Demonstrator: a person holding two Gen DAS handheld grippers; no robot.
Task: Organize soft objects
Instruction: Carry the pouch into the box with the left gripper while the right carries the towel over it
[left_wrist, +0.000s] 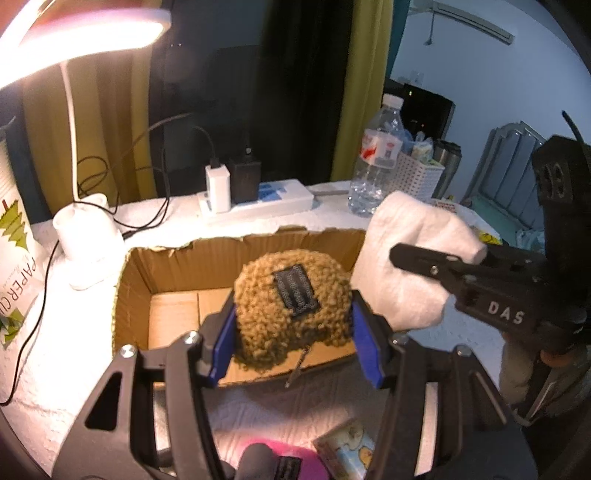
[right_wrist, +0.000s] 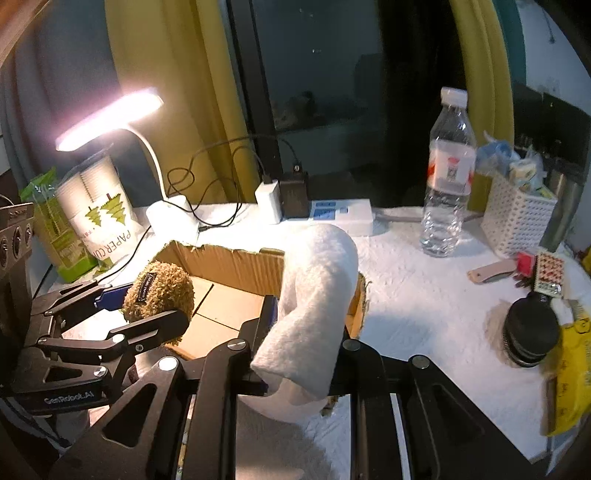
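My left gripper (left_wrist: 293, 321) is shut on a brown curly plush pouch (left_wrist: 291, 306) with a dark label, held over the open cardboard box (left_wrist: 177, 266). The pouch also shows in the right wrist view (right_wrist: 159, 291), between the left gripper's fingers (right_wrist: 147, 325). My right gripper (right_wrist: 306, 314) is shut on a folded white cloth (right_wrist: 317, 295), held over the box's right end (right_wrist: 229, 258). In the left wrist view the white cloth (left_wrist: 410, 258) sits at the box's right edge in the right gripper (left_wrist: 424, 266).
A lit desk lamp (right_wrist: 110, 118), power strip with chargers (right_wrist: 332, 214), water bottle (right_wrist: 448, 177), white basket (right_wrist: 517, 218), paper cup sleeve (right_wrist: 99, 214) and a black round lid (right_wrist: 532, 332) stand on the white-covered table (right_wrist: 424, 295). A pink item (left_wrist: 266, 461) lies near the front.
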